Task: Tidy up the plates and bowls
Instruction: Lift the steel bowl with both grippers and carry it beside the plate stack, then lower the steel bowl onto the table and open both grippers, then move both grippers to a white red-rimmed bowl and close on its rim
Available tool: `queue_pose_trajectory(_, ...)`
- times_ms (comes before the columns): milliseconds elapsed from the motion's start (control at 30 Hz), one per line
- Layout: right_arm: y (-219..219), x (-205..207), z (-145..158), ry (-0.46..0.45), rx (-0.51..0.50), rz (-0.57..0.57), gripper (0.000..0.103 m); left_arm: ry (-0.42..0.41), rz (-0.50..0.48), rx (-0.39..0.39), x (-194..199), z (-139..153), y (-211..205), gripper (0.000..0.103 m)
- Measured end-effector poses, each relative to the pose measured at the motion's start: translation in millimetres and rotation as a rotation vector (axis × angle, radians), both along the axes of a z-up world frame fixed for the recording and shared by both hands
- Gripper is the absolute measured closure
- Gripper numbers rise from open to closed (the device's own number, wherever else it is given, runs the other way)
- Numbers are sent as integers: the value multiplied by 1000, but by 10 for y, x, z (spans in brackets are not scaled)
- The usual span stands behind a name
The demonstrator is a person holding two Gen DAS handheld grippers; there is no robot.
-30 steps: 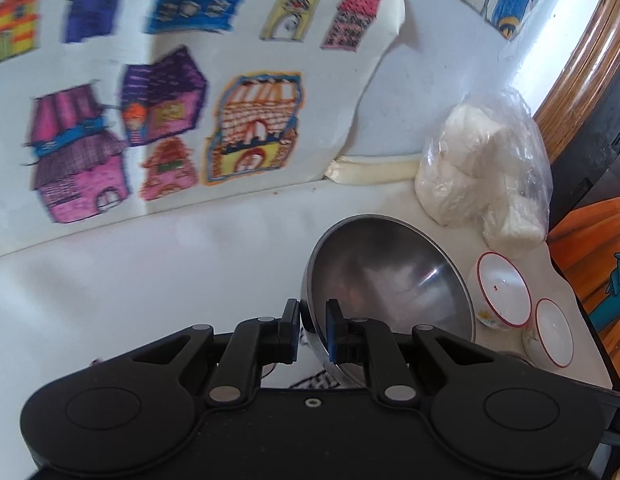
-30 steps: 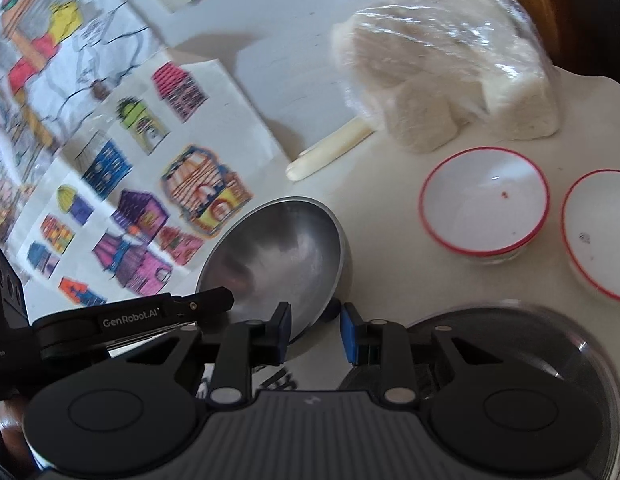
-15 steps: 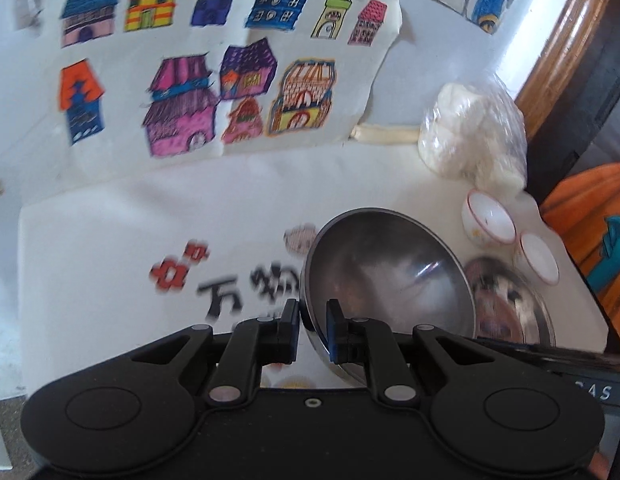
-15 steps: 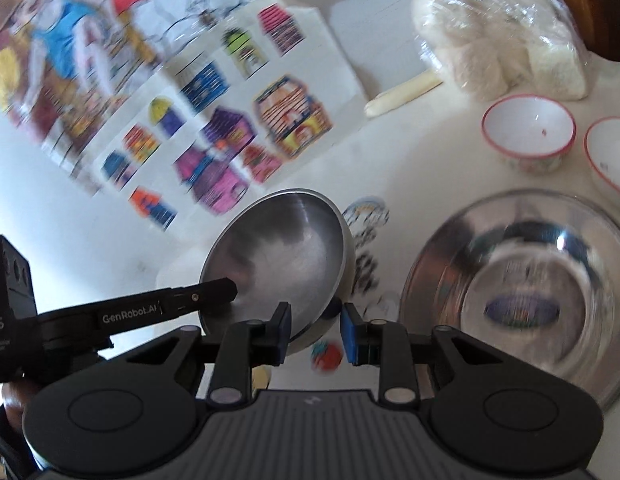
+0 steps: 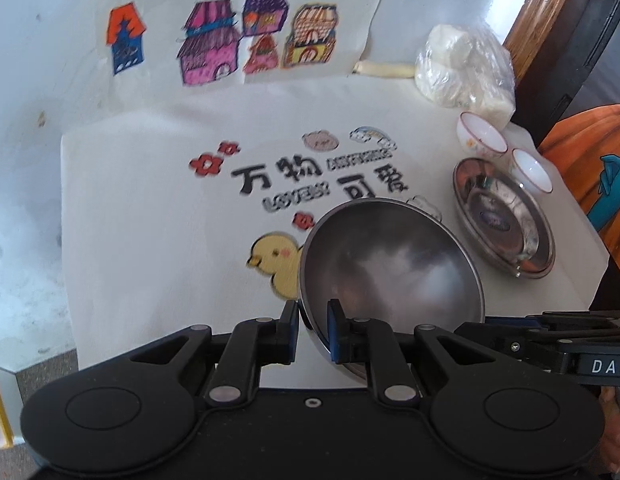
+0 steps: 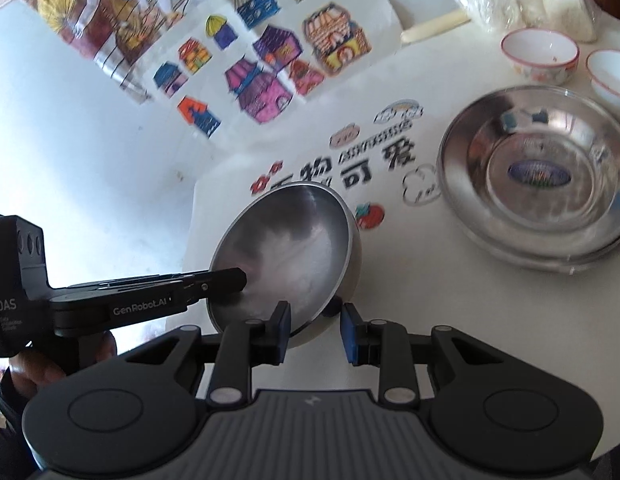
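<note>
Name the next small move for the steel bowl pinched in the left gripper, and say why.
Probably set it down on the cloth near the duck print. The left gripper pinches the steel bowl by its rim, tilted above the cloth, clear of the steel plate; the right gripper grips nothing.

Each camera sits behind its own gripper's fingers, tilted steeply down at the table. Both views share the steel bowl (image 5: 389, 264) (image 6: 288, 256) close ahead and, farther off, the steel dish (image 5: 505, 224) (image 6: 537, 180).
</note>
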State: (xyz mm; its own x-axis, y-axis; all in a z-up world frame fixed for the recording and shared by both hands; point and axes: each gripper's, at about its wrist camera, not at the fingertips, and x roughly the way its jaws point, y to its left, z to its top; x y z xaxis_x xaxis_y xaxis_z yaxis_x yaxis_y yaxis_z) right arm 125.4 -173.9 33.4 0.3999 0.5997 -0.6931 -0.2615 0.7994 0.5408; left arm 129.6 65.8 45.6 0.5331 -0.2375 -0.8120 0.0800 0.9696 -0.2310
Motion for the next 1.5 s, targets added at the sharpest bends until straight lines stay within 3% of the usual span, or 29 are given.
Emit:
queue_pose_trajectory(467,116,-12,-63,7,-21,42,71,8,9,10,-31,-72,71,87)
queue_pose_trajectory(567,104,-9,-54,-7,-30,41,66,-16,21,56,-56,-42,62,72)
queue_pose_trajectory(733,35,-27,-18,-37,-47,27,58,-98,32,119,-106,89,78,35)
queue_pose_trajectory(800,-7,-27,4,-49,-46,16,54,-131,42,131,-107,156,74,28)
queue_pose_trajectory(933,-164,-31,86,-91,-33,-13,38,-183,52,140,-62,279,-9,12)
queue_pose_trajectory(1000,-253,-30,152,-127,-38,-35,21,-207,63,151,-18,328,-90,3)
queue_pose_trajectory(1033,-302,-24,180,-143,-39,-46,13,-218,67,154,2,349,-132,1)
queue_pose_trajectory(1200,-586,14,294,-207,-36,-107,1,-244,62,147,175,435,-382,1)
queue_pose_trajectory(1500,-1261,103,354,-331,-81,-277,0,-286,-25,128,556,512,-1064,1)
